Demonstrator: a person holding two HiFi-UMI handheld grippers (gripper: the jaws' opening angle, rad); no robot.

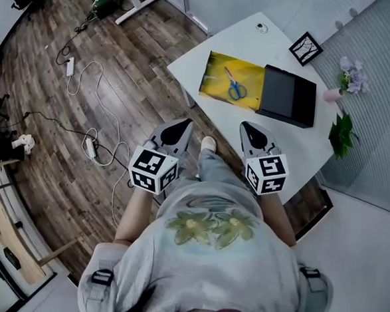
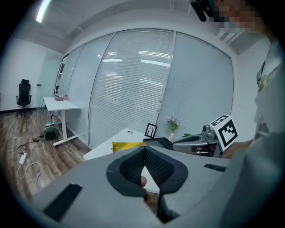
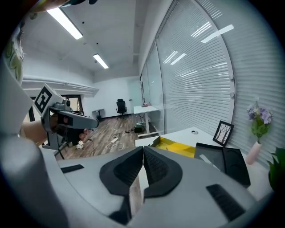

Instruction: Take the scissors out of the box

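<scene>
Two empty: left gripper (image 1: 183, 124), right gripper (image 1: 247, 128), fingers pinched together; scissors (image 1: 236, 85) in box (image 1: 215, 88), well ahead.

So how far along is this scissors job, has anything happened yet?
Done: the box stands open, its black lid lying beside it. In hand: nothing; the left gripper and right gripper are shut, empty, away from the box. Left: the scissors lie in the box, so reaching, gripping and lifting out all remain.

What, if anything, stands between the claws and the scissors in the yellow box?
Nothing visible. The box lies open, its black lid beside it, scissors uncovered, with bare table toward the left claw and right claw.
</scene>
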